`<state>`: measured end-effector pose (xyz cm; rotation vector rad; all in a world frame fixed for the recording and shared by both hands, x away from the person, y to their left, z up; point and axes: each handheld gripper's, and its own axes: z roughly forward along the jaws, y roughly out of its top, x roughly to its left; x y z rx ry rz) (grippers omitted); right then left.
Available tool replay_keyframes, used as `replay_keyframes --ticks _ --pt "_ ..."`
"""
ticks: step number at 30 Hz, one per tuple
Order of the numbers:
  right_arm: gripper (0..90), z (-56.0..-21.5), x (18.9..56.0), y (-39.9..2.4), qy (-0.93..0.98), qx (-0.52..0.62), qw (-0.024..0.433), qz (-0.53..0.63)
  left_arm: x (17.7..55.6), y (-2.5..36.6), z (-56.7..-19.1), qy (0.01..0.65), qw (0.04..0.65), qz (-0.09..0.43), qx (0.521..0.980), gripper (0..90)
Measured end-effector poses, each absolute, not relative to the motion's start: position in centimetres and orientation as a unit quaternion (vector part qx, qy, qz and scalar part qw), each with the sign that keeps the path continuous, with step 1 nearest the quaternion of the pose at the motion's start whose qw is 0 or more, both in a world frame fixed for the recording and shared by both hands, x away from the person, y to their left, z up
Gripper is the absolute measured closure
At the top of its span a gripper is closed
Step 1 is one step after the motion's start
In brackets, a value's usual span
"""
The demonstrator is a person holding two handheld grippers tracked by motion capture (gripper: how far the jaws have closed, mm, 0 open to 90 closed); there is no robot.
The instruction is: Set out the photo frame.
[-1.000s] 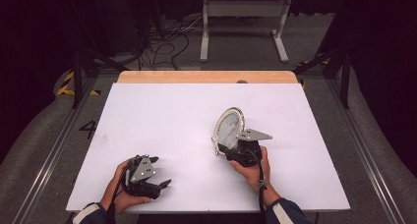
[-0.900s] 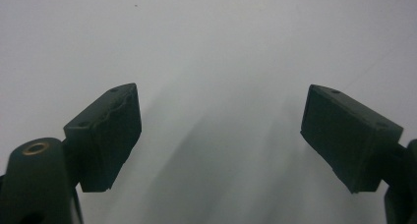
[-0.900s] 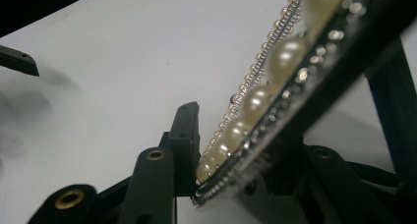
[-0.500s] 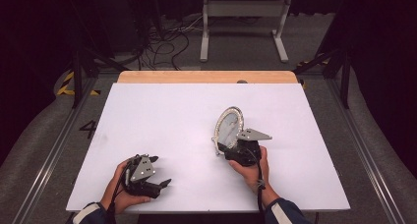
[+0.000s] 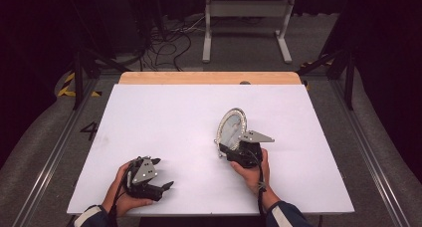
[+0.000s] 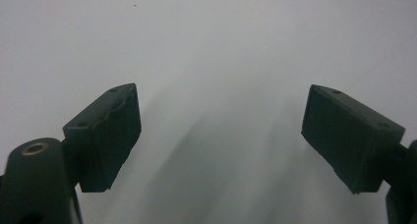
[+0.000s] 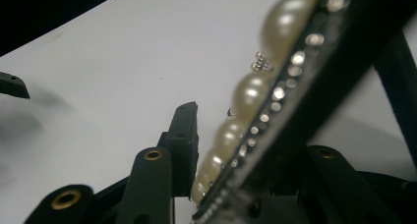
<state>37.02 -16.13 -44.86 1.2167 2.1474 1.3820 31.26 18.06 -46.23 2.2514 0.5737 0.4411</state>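
**Right gripper's got the mirror, left one's just parked**

So your right gripper (image 5: 233, 146) is clamped on the bottom rim of that oval, pearl-and-rhinestone framed mirror (image 5: 233, 126), holding it upright and a bit tilted over the white worktop (image 5: 169, 112), right of the middle and closer to the near edge than the far one. In the right gripper view the pearl rim (image 7: 251, 94) runs diagonally between the black jaws, with one pad (image 7: 184, 135) right up against the pearls. Those jaws have just been closing a touch on the frame.

Your left gripper (image 5: 161, 174) sits near the near left corner of the worktop, well apart from the mirror. Its fingers (image 6: 105, 130) are spread wide with only bare white surface between them.
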Motion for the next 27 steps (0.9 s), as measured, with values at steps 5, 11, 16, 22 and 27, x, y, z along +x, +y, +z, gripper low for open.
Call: replay_keyframes --ticks 5,11,16,22,27 --pt "68.1 -44.8 37.1 -16.6 0.756 0.417 0.137 0.486 31.3 18.0 -46.2 0.225 0.38 0.17 0.881 15.6" --pt "70.0 -44.7 37.2 -17.0 0.764 0.407 0.128 0.485 31.3 17.8 -46.3 0.225 0.385 0.165 0.88 15.7" --pt "72.8 -44.6 37.2 -17.3 0.769 0.401 0.115 0.484 32.4 17.0 -45.6 0.223 0.407 0.157 0.872 15.9" --pt "74.6 -44.4 37.2 -17.5 0.778 0.392 0.112 0.477 35.8 15.1 -44.7 0.228 0.436 0.124 0.862 16.1" --pt "74.5 -44.3 37.4 -17.7 0.782 0.387 0.103 0.477 38.9 12.3 -44.4 0.221 0.454 0.102 0.857 16.4"
